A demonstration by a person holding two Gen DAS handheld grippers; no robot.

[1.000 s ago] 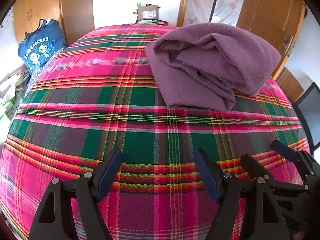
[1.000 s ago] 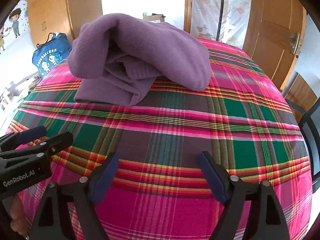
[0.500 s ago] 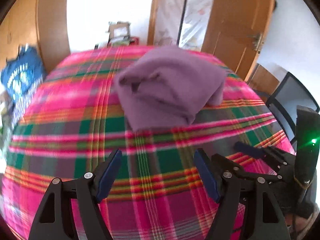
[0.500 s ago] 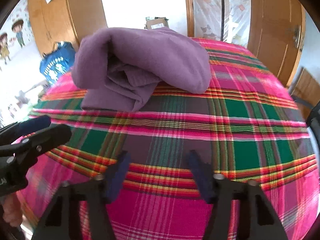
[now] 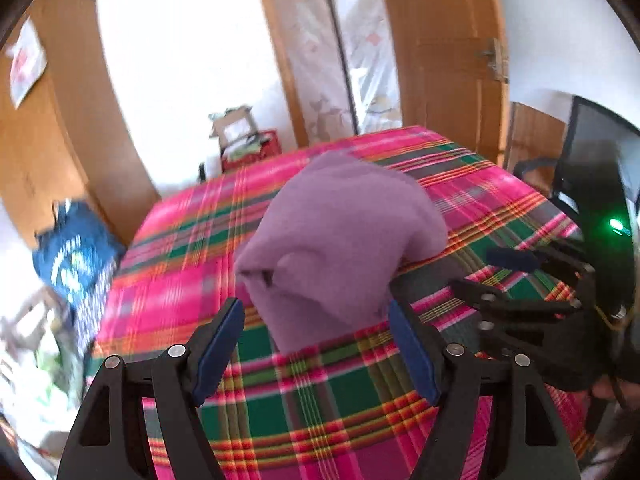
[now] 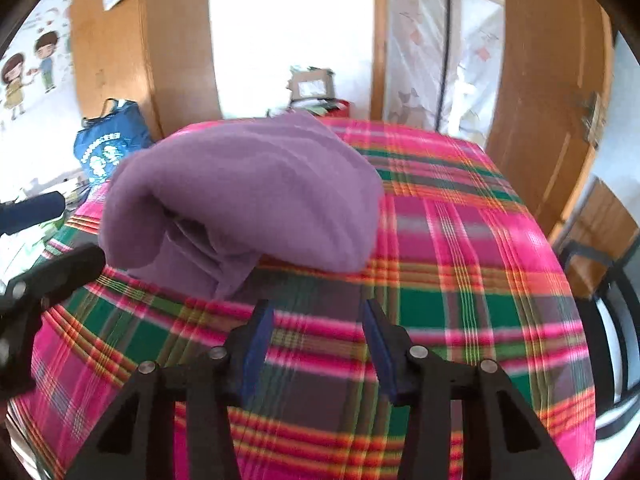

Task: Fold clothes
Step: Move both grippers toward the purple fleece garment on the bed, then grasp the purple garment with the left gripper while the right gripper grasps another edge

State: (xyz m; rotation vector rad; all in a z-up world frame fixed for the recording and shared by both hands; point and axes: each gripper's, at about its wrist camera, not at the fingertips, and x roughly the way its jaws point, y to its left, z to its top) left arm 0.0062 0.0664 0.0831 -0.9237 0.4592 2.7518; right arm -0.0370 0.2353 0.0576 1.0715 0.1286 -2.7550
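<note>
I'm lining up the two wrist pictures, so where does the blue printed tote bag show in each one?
Left wrist view: blue printed tote bag at left edge, mid-height, blurred.
Right wrist view: upper left, beyond the bed's far corner.
Shared landmark: bundled purple fleece garment on the plaid bedspread.

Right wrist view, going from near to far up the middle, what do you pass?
Right gripper, its jaws closing on nothing → plaid bedspread → purple garment → cardboard box beyond the bed.
</note>
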